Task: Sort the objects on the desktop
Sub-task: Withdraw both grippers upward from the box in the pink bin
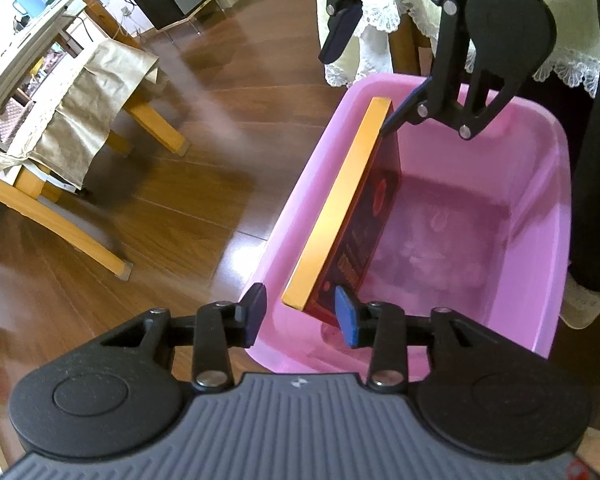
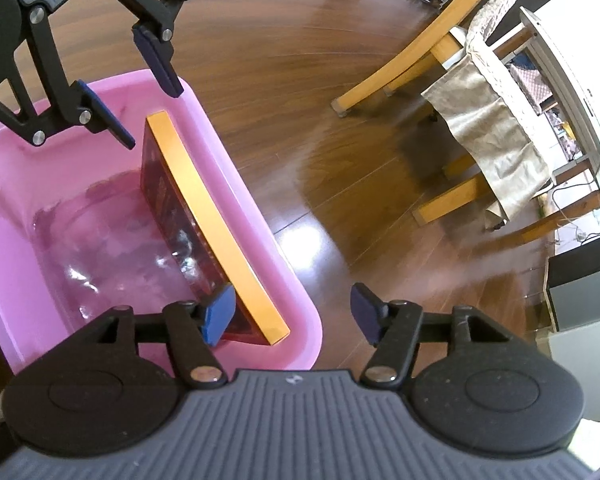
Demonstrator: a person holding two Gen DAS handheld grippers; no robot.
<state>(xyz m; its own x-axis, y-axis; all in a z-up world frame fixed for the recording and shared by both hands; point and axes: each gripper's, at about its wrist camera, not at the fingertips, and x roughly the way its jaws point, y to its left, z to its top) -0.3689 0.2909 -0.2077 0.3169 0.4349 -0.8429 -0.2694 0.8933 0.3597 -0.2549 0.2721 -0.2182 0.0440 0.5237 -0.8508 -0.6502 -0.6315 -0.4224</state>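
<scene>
A pink plastic basin (image 1: 532, 208) (image 2: 12, 200) sits on the wooden floor. Inside it a flat box (image 1: 340, 208) (image 2: 212, 216), with an orange edge and a dark red face, stands on edge against the basin's side wall. My left gripper (image 1: 302, 316) (image 2: 134, 92) is open; its fingers straddle one end of the box and the basin rim, with a gap on the outer side. My right gripper (image 1: 372, 76) (image 2: 292, 314) is open at the box's other end, its fingers likewise either side of box and rim. The basin holds nothing else.
A table with a lace-edged cloth (image 1: 380, 20) stands just beyond the basin, and a black upright (image 1: 592, 160) rises beside it. A wooden chair with beige fabric (image 1: 72, 128) (image 2: 492, 128) stands across a stretch of open floor (image 2: 340, 140). A white shelf (image 2: 560, 80) lies further off.
</scene>
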